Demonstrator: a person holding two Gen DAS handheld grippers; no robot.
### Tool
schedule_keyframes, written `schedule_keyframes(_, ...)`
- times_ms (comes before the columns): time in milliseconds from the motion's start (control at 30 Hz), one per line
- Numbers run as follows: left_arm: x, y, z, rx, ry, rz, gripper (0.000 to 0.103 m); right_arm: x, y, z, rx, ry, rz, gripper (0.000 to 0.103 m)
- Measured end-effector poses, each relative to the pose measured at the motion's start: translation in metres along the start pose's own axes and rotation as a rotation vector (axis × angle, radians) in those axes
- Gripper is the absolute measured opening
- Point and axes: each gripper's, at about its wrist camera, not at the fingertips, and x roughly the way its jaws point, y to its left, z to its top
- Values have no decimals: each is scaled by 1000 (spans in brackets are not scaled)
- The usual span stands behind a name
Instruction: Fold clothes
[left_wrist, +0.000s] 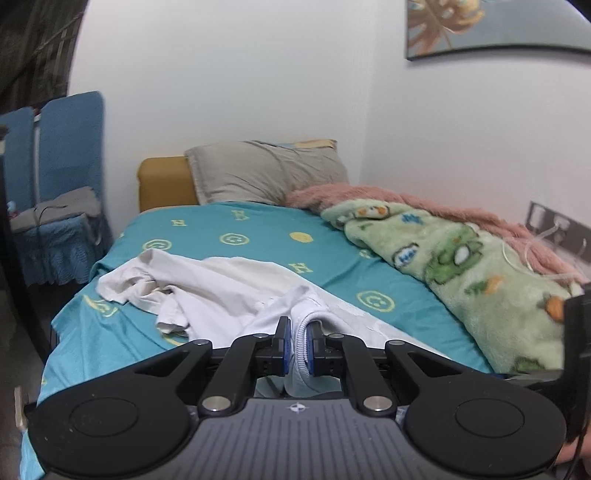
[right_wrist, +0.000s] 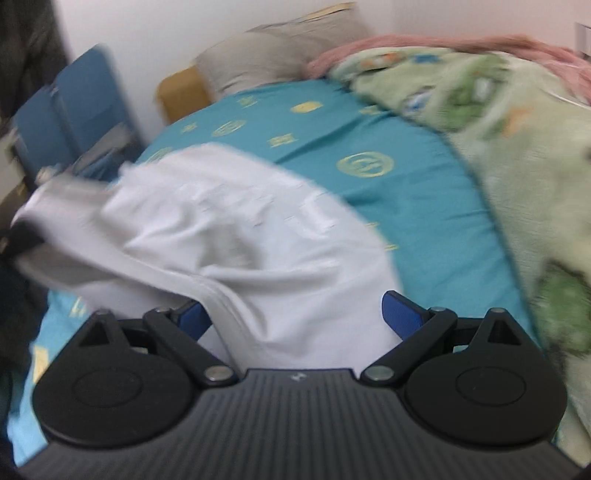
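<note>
A white T-shirt (left_wrist: 221, 291) lies crumpled on the teal bed sheet (left_wrist: 258, 229). My left gripper (left_wrist: 298, 343) is shut on its ribbed collar, which bulges up between the blue pads (left_wrist: 282, 339). The right wrist view is motion-blurred. There the same white T-shirt (right_wrist: 236, 236) spreads ahead of my right gripper (right_wrist: 299, 314), which is open. Its blue fingers (right_wrist: 402, 314) stand wide apart, with a fold of the cloth lying between them, not pinched. The shirt's far left part is lifted off the bed.
A green cartoon blanket (left_wrist: 461, 273) and a pink fleece (left_wrist: 369, 195) are heaped along the bed's right side by the wall. A grey pillow (left_wrist: 266, 173) leans on the yellow headboard (left_wrist: 166, 184). Blue-covered chairs (left_wrist: 62, 177) stand left of the bed.
</note>
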Motion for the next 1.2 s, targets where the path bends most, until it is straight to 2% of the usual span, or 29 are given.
schedule_keyframes(100, -3, 5, 4, -30, -3, -2, 8, -13, -28, 9, 148, -46, -74, 98)
schedule_keyframes(233, -8, 7, 7, -57, -12, -22, 8, -24, -54, 14, 289, -84, -121, 98)
schedule_keyframes(333, -12, 6, 10, -58, -42, -21, 8, -27, -55, 13, 261, -61, -159, 98)
schedule_keyframes(500, -19, 14, 16, -104, -84, -1, 7, -14, -36, -1, 108, 114, -156, 97)
schedule_keyframes(600, -23, 25, 19, -140, -103, 28, 7, -9, -25, -9, 43, 177, -145, 97)
schedule_keyframes(700, -23, 37, 22, -176, -100, 44, 7, -19, -27, -7, 58, 117, -192, 97)
schedule_keyframes(833, -13, 43, 16, -170, -17, 51, 7, -33, -31, -4, 81, 31, -254, 97)
schedule_keyframes(933, 0, 39, 5, -127, 78, 46, 8, -49, -39, 6, 138, -96, -274, 97)
schedule_keyframes(967, 4, 37, 1, -111, 112, 43, 9, -51, -40, 8, 141, -113, -283, 97)
schedule_keyframes(1067, 16, 32, -10, -64, 197, 38, 15, -48, -43, 10, 139, -107, -291, 97)
schedule_keyframes(1100, 19, 30, -13, -43, 218, 39, 21, -45, -45, 10, 146, -90, -286, 97)
schedule_keyframes(1200, 27, 24, -21, 28, 264, 59, 28, -36, -49, 9, 167, -44, -272, 97)
